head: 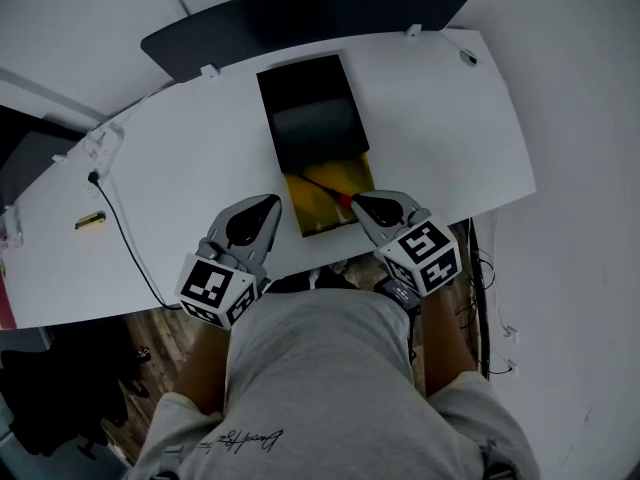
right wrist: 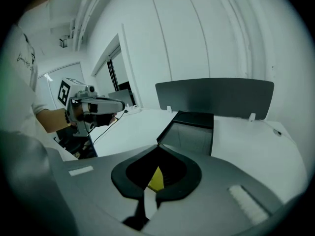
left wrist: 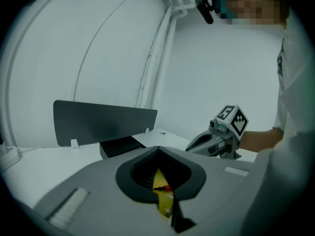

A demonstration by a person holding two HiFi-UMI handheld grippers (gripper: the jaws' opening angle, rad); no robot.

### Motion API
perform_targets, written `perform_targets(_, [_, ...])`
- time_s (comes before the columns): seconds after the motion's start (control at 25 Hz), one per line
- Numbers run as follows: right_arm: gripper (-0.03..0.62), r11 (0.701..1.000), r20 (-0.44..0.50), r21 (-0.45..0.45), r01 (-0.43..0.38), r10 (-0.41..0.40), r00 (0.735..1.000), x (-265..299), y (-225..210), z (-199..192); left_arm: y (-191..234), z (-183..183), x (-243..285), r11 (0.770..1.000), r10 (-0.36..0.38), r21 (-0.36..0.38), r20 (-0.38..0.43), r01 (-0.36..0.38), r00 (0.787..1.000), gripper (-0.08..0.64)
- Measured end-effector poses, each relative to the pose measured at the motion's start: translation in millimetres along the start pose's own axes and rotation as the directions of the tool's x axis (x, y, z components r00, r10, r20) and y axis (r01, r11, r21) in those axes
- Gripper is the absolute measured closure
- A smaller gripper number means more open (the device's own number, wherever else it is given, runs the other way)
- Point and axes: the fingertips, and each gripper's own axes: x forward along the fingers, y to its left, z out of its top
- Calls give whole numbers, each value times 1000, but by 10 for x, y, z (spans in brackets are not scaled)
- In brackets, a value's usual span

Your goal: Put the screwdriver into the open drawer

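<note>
Jaws together on left gripper [head: 270, 205], right gripper [head: 360, 202]; screwdriver [head: 333, 192] seemingly in drawer [head: 312, 216].

The head camera looks steeply down from high above the white desk [head: 180, 158], with the black-walled, yellow-floored open drawer [head: 318, 213] near centre. Each gripper camera rides low, close behind its own jaws, facing the dark grey back panel [head: 300, 18]. The view from the left gripper [head: 272, 200] shows the right gripper [head: 358, 200] at 3 o'clock. The right gripper view shows the left one at 9 o'clock. All three views share the drawer and panel.
</note>
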Motion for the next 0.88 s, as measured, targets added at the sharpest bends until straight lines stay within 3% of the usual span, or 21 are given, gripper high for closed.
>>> perform_targets(0.88, [578, 1000, 1, -20, -5, 5, 1000, -114, -60, 97, 26, 38, -68, 1000, -11, 4, -8, 12, 1000, 560])
